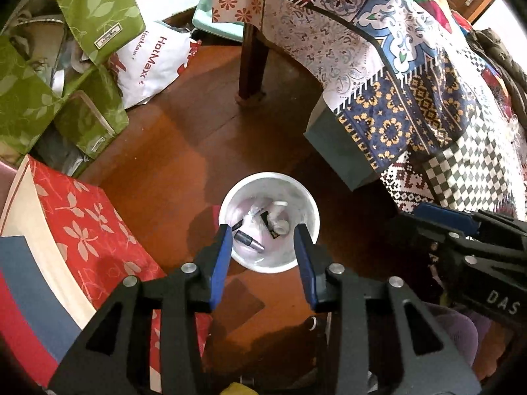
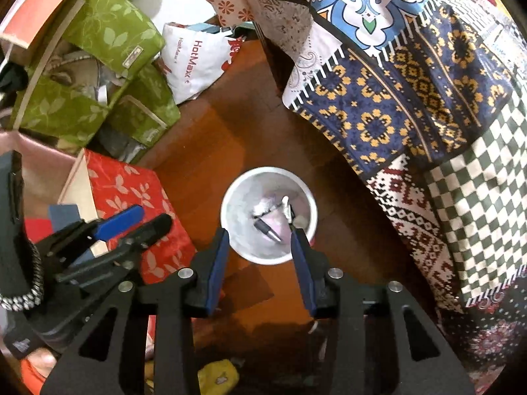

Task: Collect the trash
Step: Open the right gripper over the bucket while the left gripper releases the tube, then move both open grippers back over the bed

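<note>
Hovering above the white bin (image 1: 308,204), you had both the left tool (image 1: 262,247) and right tool (image 2: 258,247) released and empty; trash (image 1: 250,242) lay inside it. Risk: one careless dip could tip the bin.

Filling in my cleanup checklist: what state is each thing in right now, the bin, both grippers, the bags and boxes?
Bin: upright on the floor, uncovered, holding a few pieces of trash.
Left gripper: open, nothing between the fingers, above the bin.
Right gripper: open, nothing held, above the bin.
White bag: crumpled, lying on the floor.
Green boxes: tipped and piled unevenly.
Tablecloth: draped over the table edge.
</note>
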The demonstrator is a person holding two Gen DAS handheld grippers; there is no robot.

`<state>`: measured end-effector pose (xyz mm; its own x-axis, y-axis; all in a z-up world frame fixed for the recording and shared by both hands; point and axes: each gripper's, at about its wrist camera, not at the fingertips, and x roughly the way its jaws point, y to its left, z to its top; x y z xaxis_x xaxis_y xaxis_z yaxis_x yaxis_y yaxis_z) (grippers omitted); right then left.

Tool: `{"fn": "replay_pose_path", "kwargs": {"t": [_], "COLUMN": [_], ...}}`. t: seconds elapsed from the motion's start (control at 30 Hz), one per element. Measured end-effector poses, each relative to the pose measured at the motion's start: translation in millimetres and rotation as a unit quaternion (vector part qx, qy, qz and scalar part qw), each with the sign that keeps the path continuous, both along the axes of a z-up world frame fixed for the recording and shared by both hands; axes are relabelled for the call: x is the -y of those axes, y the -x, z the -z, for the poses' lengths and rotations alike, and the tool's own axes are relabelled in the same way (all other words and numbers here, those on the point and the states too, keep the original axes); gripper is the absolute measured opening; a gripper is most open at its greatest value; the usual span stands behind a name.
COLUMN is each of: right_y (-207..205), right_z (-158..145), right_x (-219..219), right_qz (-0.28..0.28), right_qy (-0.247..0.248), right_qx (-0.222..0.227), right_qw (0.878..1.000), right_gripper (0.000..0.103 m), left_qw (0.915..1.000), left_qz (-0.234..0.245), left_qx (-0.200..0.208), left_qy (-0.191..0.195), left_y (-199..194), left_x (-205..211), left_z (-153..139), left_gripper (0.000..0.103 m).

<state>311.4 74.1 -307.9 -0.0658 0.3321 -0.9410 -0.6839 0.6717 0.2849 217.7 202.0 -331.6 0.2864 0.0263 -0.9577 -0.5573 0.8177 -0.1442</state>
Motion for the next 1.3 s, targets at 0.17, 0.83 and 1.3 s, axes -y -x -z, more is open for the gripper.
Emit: {"fn": "replay_pose_path", "kwargs": {"t": [0.17, 0.83, 1.3], "right_y": [8.1, 25.7, 13.7], "right_z": [-16.2, -165.2, -237.0], "right_x": [16.4, 135.3, 253.1], "right_qz": [-0.013, 0.033, 0.105], "right_qy": [-0.001, -0.134, -0.177], "right_qx": [0.031, 0.186, 0.292], "right_qw": [0.999, 0.973, 0.934], "right_gripper": [0.036, 0.036, 0.036], "left_qw": [0.9998, 0.9823, 0.9548], "left_qz": [0.007, 0.048, 0.117], "left_qx": [0.016, 0.151, 0.238], "left_qy": [-0.008, -0.100, -0.134], "left_y": [14.5, 46.6, 6.8], "left_x": [8.8, 92.1, 190.9], "left_z": [-20.9, -176.6, -256.4], "left_gripper": [0.038, 0.038, 0.038]}}
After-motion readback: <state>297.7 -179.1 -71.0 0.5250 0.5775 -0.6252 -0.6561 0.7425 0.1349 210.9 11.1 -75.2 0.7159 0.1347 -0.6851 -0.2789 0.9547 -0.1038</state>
